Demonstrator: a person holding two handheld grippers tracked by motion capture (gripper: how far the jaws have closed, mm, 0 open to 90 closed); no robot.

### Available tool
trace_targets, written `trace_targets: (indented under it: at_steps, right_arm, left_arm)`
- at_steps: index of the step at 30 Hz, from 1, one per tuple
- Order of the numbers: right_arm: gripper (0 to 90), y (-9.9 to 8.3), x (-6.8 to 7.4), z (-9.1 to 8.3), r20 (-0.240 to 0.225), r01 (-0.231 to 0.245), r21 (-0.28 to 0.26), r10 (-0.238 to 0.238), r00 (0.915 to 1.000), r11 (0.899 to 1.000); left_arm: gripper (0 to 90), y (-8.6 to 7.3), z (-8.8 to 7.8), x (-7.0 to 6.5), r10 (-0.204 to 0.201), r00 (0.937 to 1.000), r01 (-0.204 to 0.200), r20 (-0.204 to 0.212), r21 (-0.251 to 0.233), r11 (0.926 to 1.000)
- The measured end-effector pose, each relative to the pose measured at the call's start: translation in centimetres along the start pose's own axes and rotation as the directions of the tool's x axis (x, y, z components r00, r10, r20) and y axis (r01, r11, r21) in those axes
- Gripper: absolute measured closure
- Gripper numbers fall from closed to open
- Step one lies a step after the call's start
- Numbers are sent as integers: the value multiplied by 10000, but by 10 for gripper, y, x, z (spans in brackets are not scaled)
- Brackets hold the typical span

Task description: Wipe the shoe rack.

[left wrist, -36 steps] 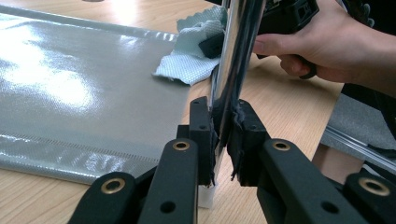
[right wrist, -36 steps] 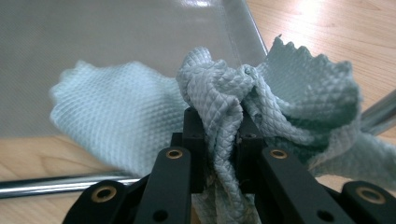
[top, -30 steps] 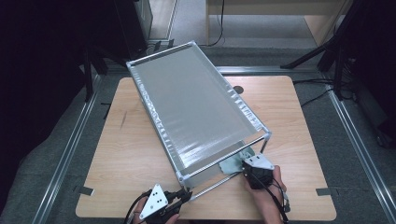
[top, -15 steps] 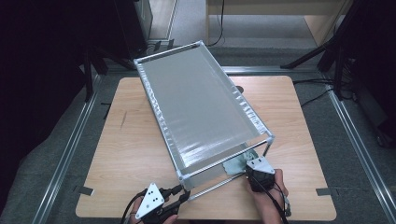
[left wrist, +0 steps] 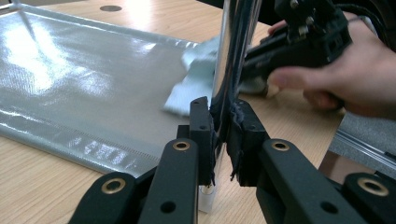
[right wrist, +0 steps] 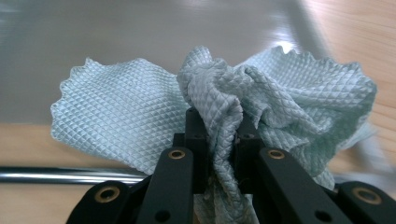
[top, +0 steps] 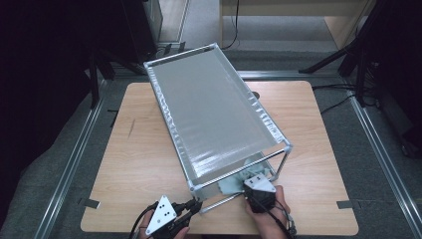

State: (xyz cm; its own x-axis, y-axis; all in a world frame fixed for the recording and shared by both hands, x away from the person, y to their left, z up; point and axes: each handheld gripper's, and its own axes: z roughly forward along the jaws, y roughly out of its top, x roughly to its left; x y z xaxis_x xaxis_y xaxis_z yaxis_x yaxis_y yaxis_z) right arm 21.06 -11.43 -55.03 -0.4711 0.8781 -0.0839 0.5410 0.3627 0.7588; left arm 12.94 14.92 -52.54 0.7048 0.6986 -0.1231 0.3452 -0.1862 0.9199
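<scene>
Left gripper (top: 195, 206), near-left of the desk (top: 139, 164): its fingers (left wrist: 201, 122) are clamped on the upright chrome leg (left wrist: 232, 56) at the near-left corner of the rack (top: 214, 114). The left gripper view shows both pads pressed against the tube, one on each side, just above the leg's white foot cap (left wrist: 206, 199), which rests on the wood. The jaws have just been closing, and the leg stands between them.

The rack is a chrome tube frame with a grey mesh-fabric top shelf. It stands at an angle on the desk, its long axis running from near-right to far-left, the far end reaching over the desk's far edge. A lower grey fabric panel (left wrist: 84, 79) lies beneath the top shelf, close to the desk surface.

Right gripper (top: 252, 188), near-right of centre, just beside the rack's near end: its fingers (right wrist: 197, 126) are closed narrow on a bunched pale blue waffle-weave cloth (right wrist: 140, 121). In the right gripper view the cloth fans out to both sides of the pads and its folds are pinched between them. In the high view the cloth (top: 231, 185) lies under the near end of the top shelf, touching the lower panel and the desk. A chrome bottom rail (right wrist: 70, 175) crosses just near of the cloth. The person's right hand (left wrist: 355, 79) wraps the gripper body.

The two grippers are near each other, with the rack's near-left leg between them.
</scene>
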Motion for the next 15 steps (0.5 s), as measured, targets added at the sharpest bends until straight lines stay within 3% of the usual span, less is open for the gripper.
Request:
trace_targets:
  at_steps: [1,2,3,4,9,11,13,15]
  right_arm:
    - [803,1,17,0,-449,244,-71,-247,9987,9997]
    - [803,1,17,0,-449,244,-71,-247,9987,9997]
    - [798,1,33,0,-958,415,-154,-428,9945,9990]
    - [795,1,41,0,-1236,508,-215,-531,9909,9985]
    - [778,0,68,-3,-2532,598,-375,-673,9651,9975]
    - [784,0,69,-4,-2481,840,-442,-924,9643,9955]
    - [786,0,62,-3,-2540,750,-357,-816,9638,9965]
    - [788,0,50,-3,-2124,724,-321,-775,9741,9969]
  left_arm:
    - [810,0,0,0,-6,10000,6,-2,2,10000]
    - [810,0,0,0,-6,10000,6,-2,2,10000]
    - [810,0,0,0,-12,10000,12,-16,0,10000]
    - [810,0,0,0,-16,10000,16,-8,6,10000]
    - [810,-1,0,1,-83,9999,83,67,-13,10000]
    - [811,-1,0,1,-81,9999,82,68,-18,10000]
    - [811,-1,0,1,-71,9999,71,77,-19,10000]
    - [811,-1,0,1,-67,9999,67,84,-21,10000]
